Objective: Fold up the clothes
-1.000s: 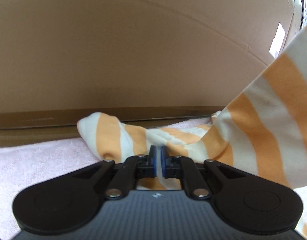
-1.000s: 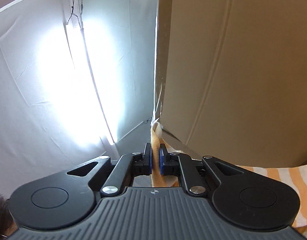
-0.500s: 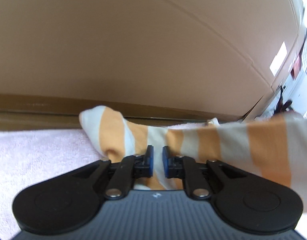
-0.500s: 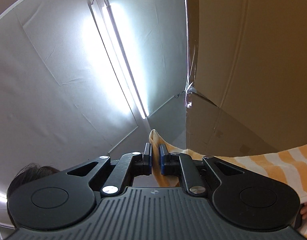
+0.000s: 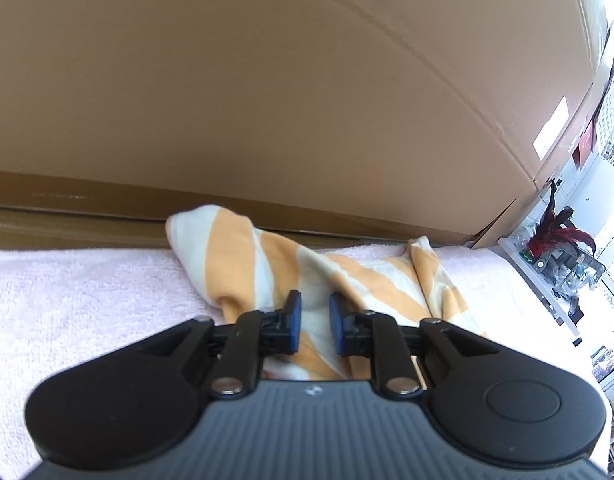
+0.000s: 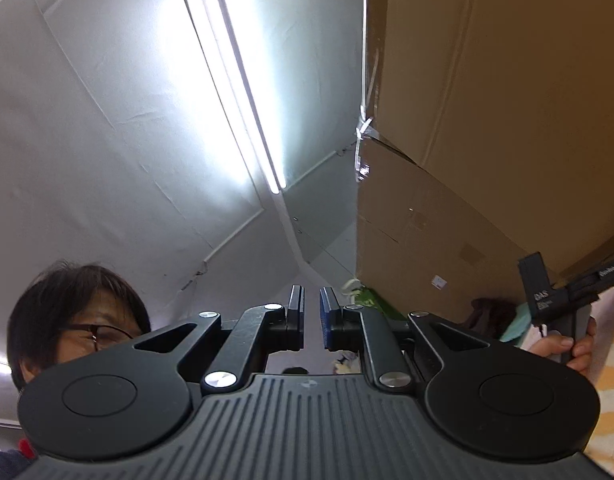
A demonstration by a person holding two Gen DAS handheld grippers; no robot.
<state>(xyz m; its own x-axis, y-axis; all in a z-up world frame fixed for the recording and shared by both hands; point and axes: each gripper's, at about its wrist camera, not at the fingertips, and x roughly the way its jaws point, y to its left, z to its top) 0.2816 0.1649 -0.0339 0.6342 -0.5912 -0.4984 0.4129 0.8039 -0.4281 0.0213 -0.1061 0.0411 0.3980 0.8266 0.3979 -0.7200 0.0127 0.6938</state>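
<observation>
Now the left gripper [image 5: 313, 322] is opening over the orange-and-cream striped cotton garment [image 5: 307, 276] on the pink towel [image 5: 87, 292], the right gripper [image 6: 311, 312] slightly apart and empty, so the released fold could slump.

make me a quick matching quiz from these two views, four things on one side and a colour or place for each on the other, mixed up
Things:
1. striped garment
2. towel
3. cardboard box
4. light tube

Descriptions:
A. plain brown, standing behind the cloth
B. pale pink, spread underneath
C. orange and white
D. bright white, overhead

Pairs: 1-C, 2-B, 3-A, 4-D
</observation>
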